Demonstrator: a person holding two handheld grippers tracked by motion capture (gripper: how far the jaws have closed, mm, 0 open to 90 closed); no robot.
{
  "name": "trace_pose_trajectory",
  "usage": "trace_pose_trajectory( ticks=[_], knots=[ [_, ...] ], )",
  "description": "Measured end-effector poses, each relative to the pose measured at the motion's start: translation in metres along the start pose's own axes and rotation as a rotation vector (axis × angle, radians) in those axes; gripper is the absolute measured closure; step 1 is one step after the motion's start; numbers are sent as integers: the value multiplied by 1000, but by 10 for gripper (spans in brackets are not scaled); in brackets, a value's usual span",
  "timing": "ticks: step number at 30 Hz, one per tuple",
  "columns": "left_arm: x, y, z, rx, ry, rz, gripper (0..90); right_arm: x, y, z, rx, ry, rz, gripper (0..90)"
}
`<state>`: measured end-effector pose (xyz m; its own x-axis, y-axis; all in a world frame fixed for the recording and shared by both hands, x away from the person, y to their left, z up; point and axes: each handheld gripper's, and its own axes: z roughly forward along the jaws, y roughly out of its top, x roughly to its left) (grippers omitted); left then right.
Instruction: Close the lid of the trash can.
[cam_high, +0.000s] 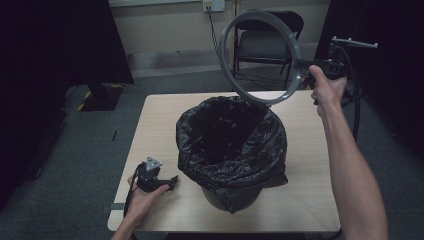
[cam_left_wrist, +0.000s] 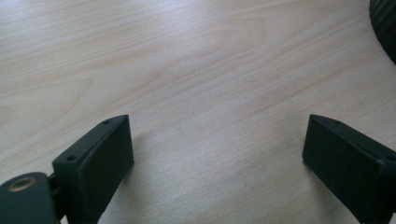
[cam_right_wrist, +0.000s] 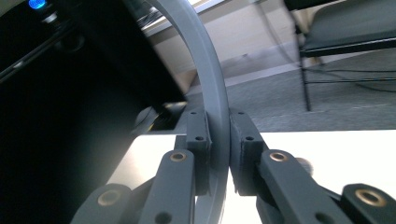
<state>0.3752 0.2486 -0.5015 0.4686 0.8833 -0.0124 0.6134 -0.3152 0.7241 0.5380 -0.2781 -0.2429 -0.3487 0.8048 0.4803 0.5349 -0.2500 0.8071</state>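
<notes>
Currently mid-step: the retaining ring is off the bin and in the air, so this looks like liner fitting or removal, ring handled separately.

Nearest, the left gripper rests low on the pale wood-grain table, jaws spread wide with bare tabletop between them, holding nothing. Just to its right stands the round bin lined with a crumpled black plastic bag, bag edge folded out over the rim. The left forearm lies flat and relaxed.

Farther out, beyond and right of the bin, the right gripper pinches the thin grey plastic hoop at its rim, pads pressed on either side of the band. The hoop sits tilted, nearly on edge, to the left of the right gripper and above the bin's far rim, not touching the bag. The right arm is stretched forward, wrist raised, gripper roughly level.

Next move, my read: either carry the hoop clear and set it down, or level it, centre it over the bin mouth and press it down over the bag fold. Risk: snagging the loose plastic.
</notes>
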Motion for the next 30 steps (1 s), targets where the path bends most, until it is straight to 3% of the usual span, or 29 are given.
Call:
trace_pose_trajectory(
  ticks=[2,5,7,8,14,18,22,28,30],
  knots=[
    [1,1,-1,9,-3,4,87,5,-1,2,26,27,-12,804],
    [4,5,-4,41,-6,11,168,12,-2,4,63,54,-40,803],
    [7,11,-7,68,-46,-28,185,16,-4,4,81,81,-51,802],
    [9,13,-9,56,-79,-49,171,18,-6,4,88,85,-64,801],
    [8,36,-39,-100,-129,-69,216,34,-20,2,107,117,-119,800],
    [9,59,-70,-216,-164,-78,238,42,-28,-3,122,134,-147,800],
    [9,84,-97,-318,-170,-62,239,50,-35,-6,142,141,-186,801],
    [4,117,-123,-430,-193,-38,241,66,-50,-8,173,159,-245,802],
    [2,123,-127,-456,-203,-36,241,69,-55,-10,172,183,-242,802]
  ],
)
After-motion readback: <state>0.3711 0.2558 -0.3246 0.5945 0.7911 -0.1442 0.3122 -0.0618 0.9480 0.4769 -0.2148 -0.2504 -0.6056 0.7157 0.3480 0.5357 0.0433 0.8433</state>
